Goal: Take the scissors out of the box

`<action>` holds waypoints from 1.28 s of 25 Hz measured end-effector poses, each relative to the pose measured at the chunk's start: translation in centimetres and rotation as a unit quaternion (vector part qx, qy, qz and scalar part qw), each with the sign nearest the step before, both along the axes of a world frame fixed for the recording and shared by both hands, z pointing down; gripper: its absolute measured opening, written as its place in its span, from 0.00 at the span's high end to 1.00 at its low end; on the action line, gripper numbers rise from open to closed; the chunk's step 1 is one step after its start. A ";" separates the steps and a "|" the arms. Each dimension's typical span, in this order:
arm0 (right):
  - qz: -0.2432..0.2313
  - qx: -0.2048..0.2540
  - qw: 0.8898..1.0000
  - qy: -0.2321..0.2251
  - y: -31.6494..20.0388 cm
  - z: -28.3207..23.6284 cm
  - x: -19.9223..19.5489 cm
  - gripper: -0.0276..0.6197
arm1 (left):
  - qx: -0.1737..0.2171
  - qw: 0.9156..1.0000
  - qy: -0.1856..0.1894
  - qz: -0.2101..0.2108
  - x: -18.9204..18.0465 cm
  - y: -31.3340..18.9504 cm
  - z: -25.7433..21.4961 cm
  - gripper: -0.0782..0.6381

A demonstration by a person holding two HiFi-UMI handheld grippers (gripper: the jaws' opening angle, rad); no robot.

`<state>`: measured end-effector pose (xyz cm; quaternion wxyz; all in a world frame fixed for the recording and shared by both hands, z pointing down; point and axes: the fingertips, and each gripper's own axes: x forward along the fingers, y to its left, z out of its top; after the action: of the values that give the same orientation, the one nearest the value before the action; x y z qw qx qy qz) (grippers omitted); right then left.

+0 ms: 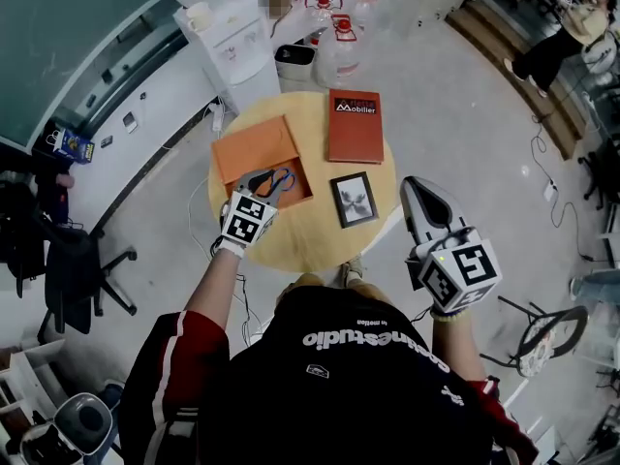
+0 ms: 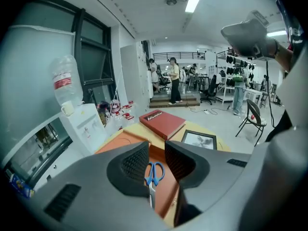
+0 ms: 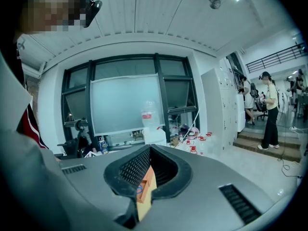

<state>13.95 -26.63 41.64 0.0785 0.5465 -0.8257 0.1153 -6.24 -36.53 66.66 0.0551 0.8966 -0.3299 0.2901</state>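
Note:
An open orange box [image 1: 258,149] lies on the left half of a round wooden table [image 1: 310,240]. Blue-handled scissors [image 1: 278,181] lie in the box's tray. My left gripper [image 1: 260,183] hovers over the tray's near end, just beside the scissors. In the left gripper view its jaws stand a little apart [image 2: 157,147], and the scissors [image 2: 154,173] show through the gap, lying loose on the orange box [image 2: 120,142]. My right gripper [image 1: 417,188] is held off the table's right edge, shut and empty [image 3: 150,149].
A red book [image 1: 355,124] lies at the table's back right and a framed picture [image 1: 354,199] at its middle. A white water dispenser [image 1: 232,37] and bottles stand behind the table. A black office chair [image 1: 77,269] stands at the left, a folding chair [image 1: 542,337] at the right.

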 end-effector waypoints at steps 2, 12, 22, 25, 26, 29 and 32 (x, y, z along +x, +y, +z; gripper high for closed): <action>0.000 -0.002 1.000 0.000 -0.4 0.0 0.6 0.91 | -0.018 1.000 -0.010 0.003 0.5 -0.2 1.4 0.73; -0.006 -0.023 1.000 0.007 -2.2 1.7 2.4 0.91 | -0.069 0.997 -0.047 0.002 1.5 -2.2 9.1 0.73; 0.002 -0.041 0.999 0.016 -3.8 2.8 3.2 0.91 | -0.105 0.989 -0.099 0.038 1.6 -3.9 13.8 0.73; 0.009 -0.045 0.999 0.017 -4.1 3.1 3.6 0.91 | -0.117 0.985 -0.115 0.048 1.9 -4.2 14.6 0.74; 0.009 -0.046 0.999 0.017 -4.3 3.1 3.6 0.91 | -0.123 0.984 -0.120 0.055 2.1 -4.1 14.8 0.74; 0.010 -0.047 0.999 0.015 -4.8 2.9 3.7 0.91 | -0.138 0.979 -0.134 0.067 2.4 -4.0 15.4 0.74; 0.010 -0.050 0.999 0.012 -5.0 3.0 3.6 0.91 | -0.147 0.974 -0.155 0.070 2.3 -3.8 16.1 0.74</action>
<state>17.56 -31.62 44.69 0.1144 0.5517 -0.8124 0.1502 -3.91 -40.28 82.78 0.1137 0.8435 -0.2249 0.4743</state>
